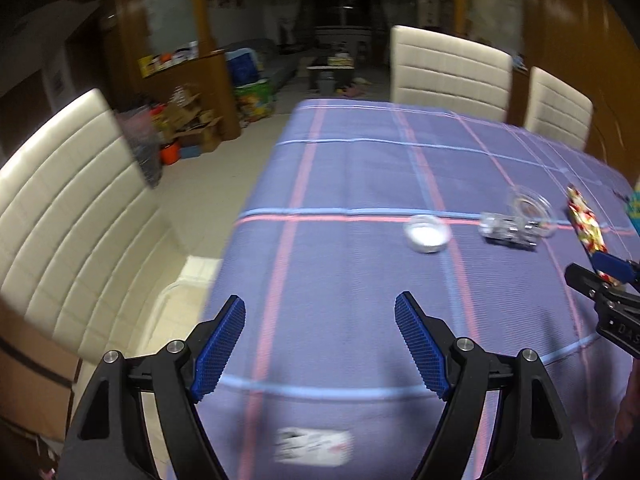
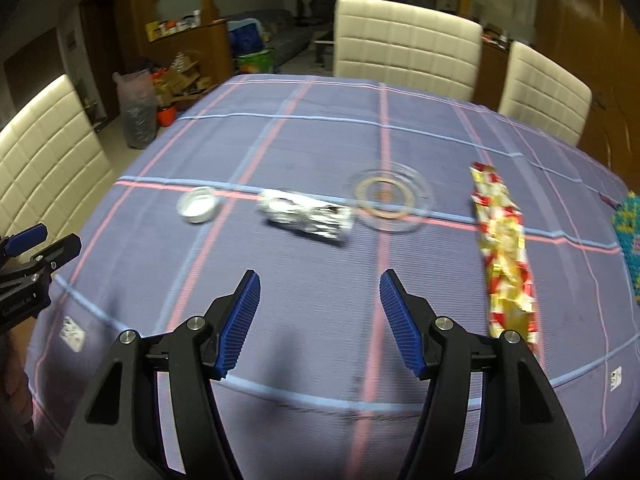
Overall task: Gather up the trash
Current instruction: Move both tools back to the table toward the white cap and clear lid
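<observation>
On the purple checked tablecloth (image 2: 304, 148) lie a small foil cup (image 2: 198, 204), a crumpled silver wrapper (image 2: 306, 216), a clear glass dish (image 2: 390, 198) and a long red-and-gold wrapper (image 2: 506, 252). A teal patterned item (image 2: 630, 232) lies at the right edge. My right gripper (image 2: 320, 320) is open and empty, above the cloth in front of the silver wrapper. My left gripper (image 1: 320, 344) is open and empty near the table's left side. In the left wrist view the foil cup (image 1: 426, 234), silver wrapper (image 1: 508, 230) and red-and-gold wrapper (image 1: 586, 222) lie to the right.
Cream chairs (image 2: 408, 44) stand at the far side and one (image 1: 68, 216) at the left. A cardboard box (image 1: 28, 376) sits low left. White labels (image 1: 312, 446) are on the cloth. Clutter and a bag (image 2: 138, 116) are on the floor beyond.
</observation>
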### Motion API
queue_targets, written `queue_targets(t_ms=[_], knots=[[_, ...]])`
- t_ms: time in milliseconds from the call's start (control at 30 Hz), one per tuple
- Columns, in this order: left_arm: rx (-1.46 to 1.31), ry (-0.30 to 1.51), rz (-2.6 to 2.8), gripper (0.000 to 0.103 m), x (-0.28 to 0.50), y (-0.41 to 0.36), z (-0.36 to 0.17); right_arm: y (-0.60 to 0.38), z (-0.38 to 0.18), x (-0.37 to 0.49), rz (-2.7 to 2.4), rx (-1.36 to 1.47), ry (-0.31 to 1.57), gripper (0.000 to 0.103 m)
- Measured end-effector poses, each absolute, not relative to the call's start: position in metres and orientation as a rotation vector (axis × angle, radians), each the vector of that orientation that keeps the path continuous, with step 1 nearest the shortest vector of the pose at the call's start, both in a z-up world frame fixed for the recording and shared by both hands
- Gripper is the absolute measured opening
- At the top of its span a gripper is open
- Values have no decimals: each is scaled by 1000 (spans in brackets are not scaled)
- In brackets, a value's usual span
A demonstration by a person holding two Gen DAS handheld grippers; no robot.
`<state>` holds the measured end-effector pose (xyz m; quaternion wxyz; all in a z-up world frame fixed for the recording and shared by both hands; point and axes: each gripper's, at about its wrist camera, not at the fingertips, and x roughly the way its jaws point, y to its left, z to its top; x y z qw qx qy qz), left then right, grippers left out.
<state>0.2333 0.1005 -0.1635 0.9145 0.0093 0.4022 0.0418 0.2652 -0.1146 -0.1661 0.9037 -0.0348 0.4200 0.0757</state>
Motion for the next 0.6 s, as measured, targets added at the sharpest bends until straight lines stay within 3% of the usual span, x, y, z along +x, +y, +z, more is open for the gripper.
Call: queue_targets(t_ms=[467, 500, 600], knots=[[68, 920, 37, 75, 314, 26, -187, -162, -185, 332, 111, -33, 903, 64], [67, 927, 36, 75, 318, 26, -190, -163, -186, 337, 108, -27, 908, 64], [66, 954, 33, 75, 328, 24, -200, -165, -190, 353, 107, 0, 918, 80]])
